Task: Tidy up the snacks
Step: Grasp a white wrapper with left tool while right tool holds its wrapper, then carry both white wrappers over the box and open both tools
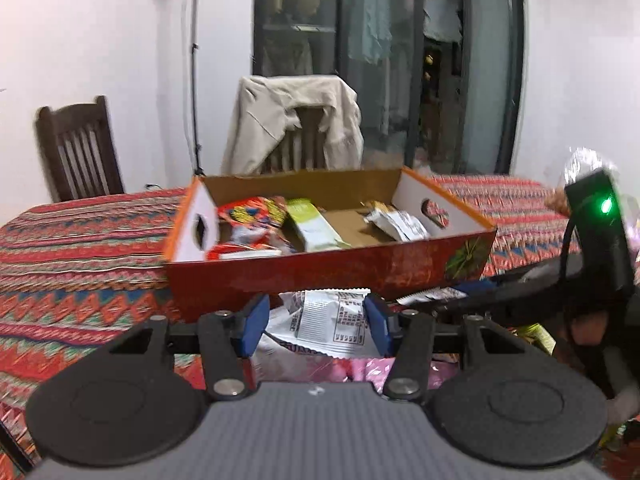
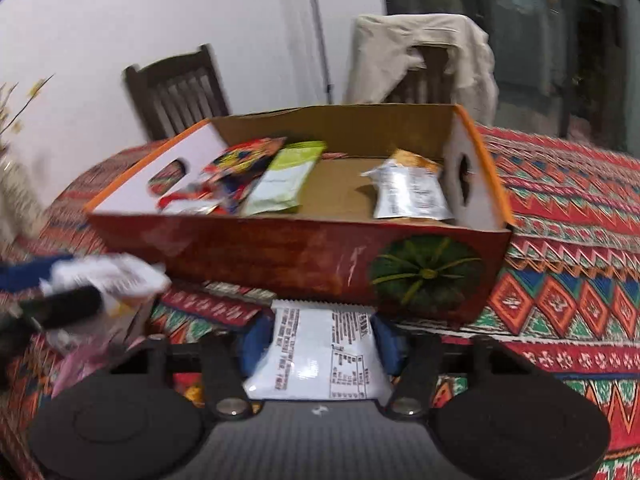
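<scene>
Two views, each looking along a pair of tongs toward the same red box.

Left wrist view: the left tongs (image 1: 316, 322) have their blue pads (image 1: 252, 324) closed against the sides of a white packet (image 1: 332, 320), printed side up, held just in front of the box (image 1: 320, 276). The box sits on a worktop (image 1: 80, 264) covered in a red patterned cloth. Inside it lie a colourful bag (image 1: 252, 216) at the left, a green packet (image 1: 314, 224) beside it, and a silver packet (image 1: 396, 220) at the right, with bare cardboard between the green and silver ones. Pink wrapping (image 1: 320, 368) lies under the held packet. At the right edge the other tool's black body shows a green light (image 1: 606, 205). Behind the worktop stand a dark chair (image 1: 78, 148) and a second chair draped with a beige jacket (image 1: 296, 120).

Right wrist view: the right tongs (image 2: 318, 342) are closed on another white packet (image 2: 320, 352), its label text facing up, held low and close before the box's front wall (image 2: 280, 256), near the green pumpkin print (image 2: 426, 274). The box holds the same colourful bag (image 2: 236, 172), green packet (image 2: 286, 180) and silver packet (image 2: 408, 192). At the left, blurred, the left tongs (image 2: 86, 284) carry their white packet (image 2: 112, 276) above loose wrappers on the cloth.
</scene>
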`<state>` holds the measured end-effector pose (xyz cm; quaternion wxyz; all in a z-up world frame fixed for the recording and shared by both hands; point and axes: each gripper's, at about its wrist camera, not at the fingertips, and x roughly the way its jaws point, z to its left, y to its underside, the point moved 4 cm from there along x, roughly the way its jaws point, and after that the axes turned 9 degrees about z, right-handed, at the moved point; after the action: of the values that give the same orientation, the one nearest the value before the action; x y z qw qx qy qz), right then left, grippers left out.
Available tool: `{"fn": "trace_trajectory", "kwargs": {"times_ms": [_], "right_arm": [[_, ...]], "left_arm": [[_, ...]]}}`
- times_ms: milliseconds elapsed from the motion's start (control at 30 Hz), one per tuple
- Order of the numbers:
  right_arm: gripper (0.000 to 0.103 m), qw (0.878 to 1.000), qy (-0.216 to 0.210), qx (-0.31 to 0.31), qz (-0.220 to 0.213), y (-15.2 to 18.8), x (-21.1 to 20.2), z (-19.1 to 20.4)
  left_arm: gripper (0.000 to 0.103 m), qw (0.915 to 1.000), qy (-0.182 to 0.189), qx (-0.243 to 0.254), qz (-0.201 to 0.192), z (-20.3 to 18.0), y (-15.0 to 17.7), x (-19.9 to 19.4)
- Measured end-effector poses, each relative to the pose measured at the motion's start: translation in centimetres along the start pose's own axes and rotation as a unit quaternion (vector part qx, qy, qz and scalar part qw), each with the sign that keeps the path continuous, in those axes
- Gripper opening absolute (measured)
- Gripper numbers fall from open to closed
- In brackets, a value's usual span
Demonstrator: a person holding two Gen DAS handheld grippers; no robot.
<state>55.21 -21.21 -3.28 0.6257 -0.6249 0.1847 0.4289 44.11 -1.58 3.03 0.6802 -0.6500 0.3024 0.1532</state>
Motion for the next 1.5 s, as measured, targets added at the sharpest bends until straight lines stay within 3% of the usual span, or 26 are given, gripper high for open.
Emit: {"fn": "trace_trajectory", "kwargs": {"times_ms": [167,267,400,567,800,933,1167,1333,1500], "right_arm": [[0.043,1.0,-0.005,-0.001,-0.005,0.8,-1.2,-0.2],[0.041,0.999,-0.018,0.005,-0.034,1.3,-3.5,-0.3],[0.041,0.996,-0.004,-0.018,-0.091,2.8,-8.3,1.0],[0.041,0.989,-0.017,-0.029,-0.147,7.2,-15.0,2.6],[0.041,0.99,-0.027,-0.016,-0.137,15.3,-19.1,3.8],[0.041,0.99,-0.013,-0.027,-0.137,17.6,-20.2,4.3],[0.041,0.99,-0.015,-0.024,-0.136,18.7,-20.6,3.9],[0.041,0.991,-0.021,-0.025,-0.133,17.6,-19.6,3.5],[0.041,0.99,-0.026,-0.029,-0.139,14.7,-18.6,2.2]], "left_arm": [[0.053,0.9991,-0.01,-0.038,-0.016,1.3,1.6,-4.4],[0.054,0.9982,-0.02,-0.053,-0.022,1.5,2.7,-6.8],[0.054,0.996,-0.027,-0.081,-0.024,1.2,4.4,-9.8],[0.054,0.995,-0.032,-0.093,-0.015,-0.6,7.6,-12.4],[0.054,0.9971,-0.022,-0.073,0.008,-3.4,10.5,-13.7],[0.054,0.9981,-0.015,-0.06,0.001,-4.4,10.3,-14.2],[0.054,0.9988,-0.01,-0.048,0.0,-5.3,9.5,-13.7],[0.054,0.9985,0.013,-0.053,0.002,-5.0,7.7,-12.1],[0.054,0.9984,0.031,-0.047,-0.001,-4.8,3.6,-8.8]]}}
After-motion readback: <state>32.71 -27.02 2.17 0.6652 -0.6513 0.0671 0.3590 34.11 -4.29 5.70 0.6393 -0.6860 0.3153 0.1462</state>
